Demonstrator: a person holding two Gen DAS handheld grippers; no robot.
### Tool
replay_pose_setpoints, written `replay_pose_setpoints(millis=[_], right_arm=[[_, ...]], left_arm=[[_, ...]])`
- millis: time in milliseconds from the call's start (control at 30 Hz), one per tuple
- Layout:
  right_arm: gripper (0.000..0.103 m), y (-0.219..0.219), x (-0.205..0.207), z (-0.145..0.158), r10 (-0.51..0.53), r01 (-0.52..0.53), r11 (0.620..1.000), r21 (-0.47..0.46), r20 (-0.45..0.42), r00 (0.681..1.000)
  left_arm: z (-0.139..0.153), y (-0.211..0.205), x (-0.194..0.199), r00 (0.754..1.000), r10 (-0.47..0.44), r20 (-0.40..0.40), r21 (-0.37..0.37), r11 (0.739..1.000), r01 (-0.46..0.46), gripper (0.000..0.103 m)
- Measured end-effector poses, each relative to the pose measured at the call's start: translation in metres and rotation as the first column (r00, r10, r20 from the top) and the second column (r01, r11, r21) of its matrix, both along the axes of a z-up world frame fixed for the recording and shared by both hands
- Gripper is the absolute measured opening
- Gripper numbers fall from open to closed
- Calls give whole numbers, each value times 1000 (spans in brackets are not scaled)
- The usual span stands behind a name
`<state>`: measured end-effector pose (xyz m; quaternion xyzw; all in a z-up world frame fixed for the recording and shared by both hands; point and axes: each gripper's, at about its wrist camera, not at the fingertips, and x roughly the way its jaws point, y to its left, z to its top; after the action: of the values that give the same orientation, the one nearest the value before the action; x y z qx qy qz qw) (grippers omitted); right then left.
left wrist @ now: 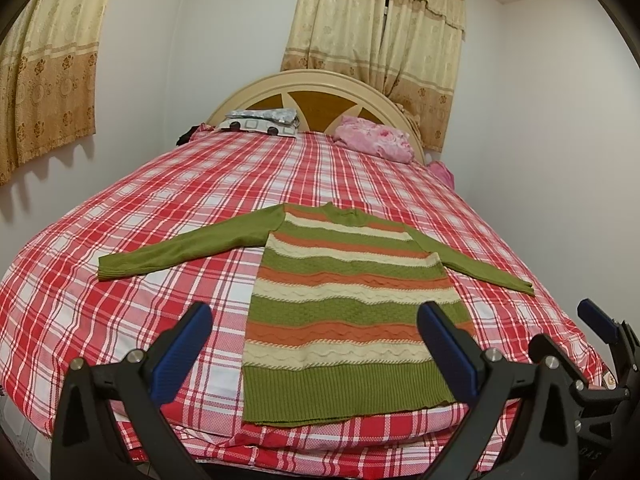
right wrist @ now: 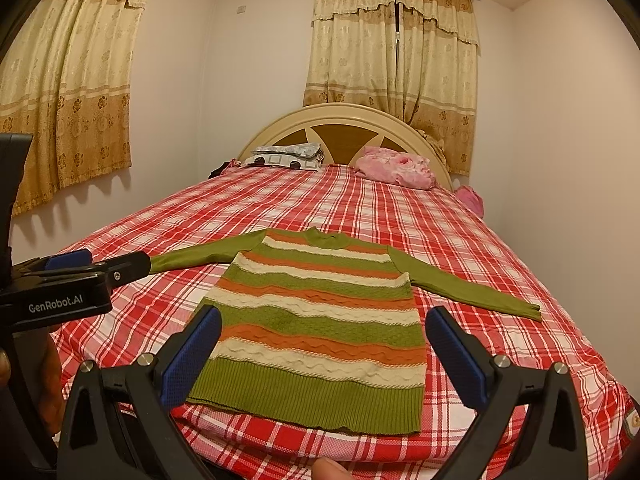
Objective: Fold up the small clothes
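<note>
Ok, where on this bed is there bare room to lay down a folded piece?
Bare plaid sheet lies between the sweater collar and the pillows, and on the left below the left sleeve. It is crowded at the headboard and tight beside the right sleeve.

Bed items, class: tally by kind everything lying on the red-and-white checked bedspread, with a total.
Striped green, orange and cream knitted sweater: 1
Pink floral pillow: 1
Grey-and-white patterned pillow stack, exact number unclear: counted as 1
Total on the red-and-white checked bedspread: 3
</note>
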<state>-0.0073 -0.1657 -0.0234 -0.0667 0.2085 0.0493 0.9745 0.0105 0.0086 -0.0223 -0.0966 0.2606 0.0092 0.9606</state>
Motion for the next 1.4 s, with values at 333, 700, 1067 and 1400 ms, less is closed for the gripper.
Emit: replay_pose_setpoints(millis=[333,700,1067,1400], right_arm=[[102,0,1,0,1,-1,1000,1,-3,1000],[102,-11,17,-5,18,-18,1000,17,-7,1000],[102,-50,84,-46,-3,14,997,80,-127,992],[102,-136,182,-93,-112,157,975,160,-259,959]], left_arm=[[-4,-6,2,1000,0,-8,4,1000,0,103],[-10,-11,21,999,-19,-36,36,999,21,103],[-31,-16,85,996,-51,-68,146,988,60,103],[-67,-25,180,988,-65,-142,198,976,93,103]])
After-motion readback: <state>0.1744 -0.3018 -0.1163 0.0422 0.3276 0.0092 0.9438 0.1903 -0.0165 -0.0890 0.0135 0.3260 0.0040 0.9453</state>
